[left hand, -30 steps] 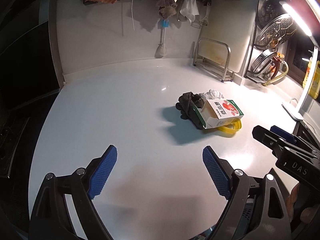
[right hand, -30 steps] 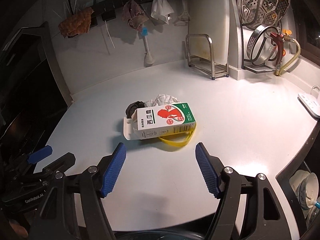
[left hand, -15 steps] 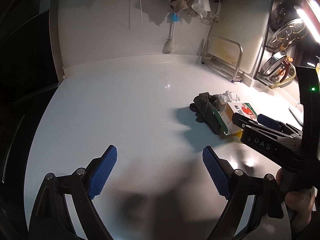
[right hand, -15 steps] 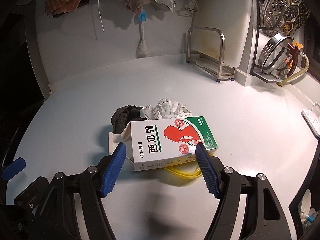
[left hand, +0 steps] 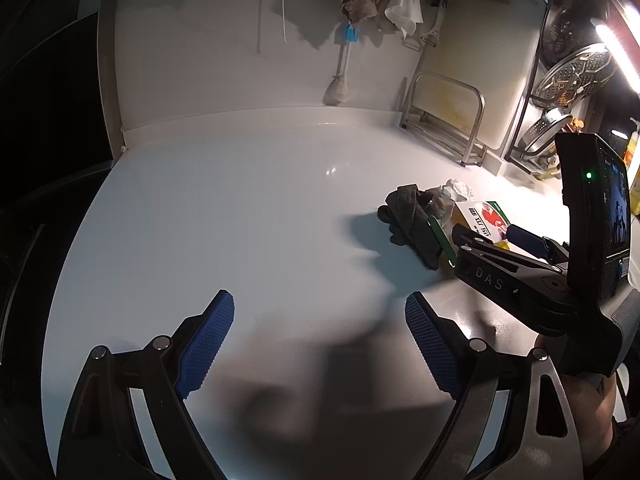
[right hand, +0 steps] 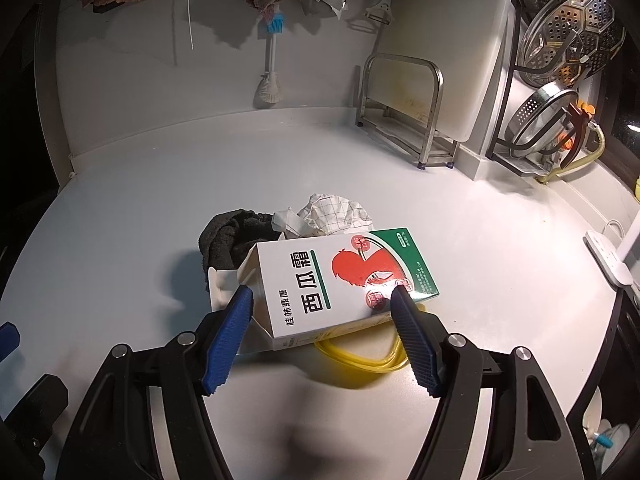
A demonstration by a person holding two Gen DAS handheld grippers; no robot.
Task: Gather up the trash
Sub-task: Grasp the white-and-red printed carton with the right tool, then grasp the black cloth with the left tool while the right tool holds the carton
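A white and green carton [right hand: 336, 280] with a red figure lies on its side on the white counter [right hand: 160, 200]. Behind it sit a dark cloth [right hand: 228, 236] and crumpled checked paper [right hand: 336, 212]; a yellow band [right hand: 360, 356] lies under its front. My right gripper [right hand: 320, 332] is open, its blue fingers on either side of the carton's near edge. My left gripper [left hand: 320, 344] is open and empty over bare counter, left of the pile. The carton [left hand: 484, 216], the cloth [left hand: 412, 216] and the right gripper [left hand: 492, 240] show in the left wrist view.
A metal rack [right hand: 404, 116] and a white cutting board [right hand: 448, 48] stand at the back. Steamer trays and strainers [right hand: 568, 40] hang at the right. Cloths and a brush [right hand: 272, 60] hang on the back wall. A power strip [right hand: 608, 256] lies at the right edge.
My right gripper has moved forward to the carton, so its fingers now flank the near edge. My left gripper has shifted slightly; the right gripper reaches further into its view.
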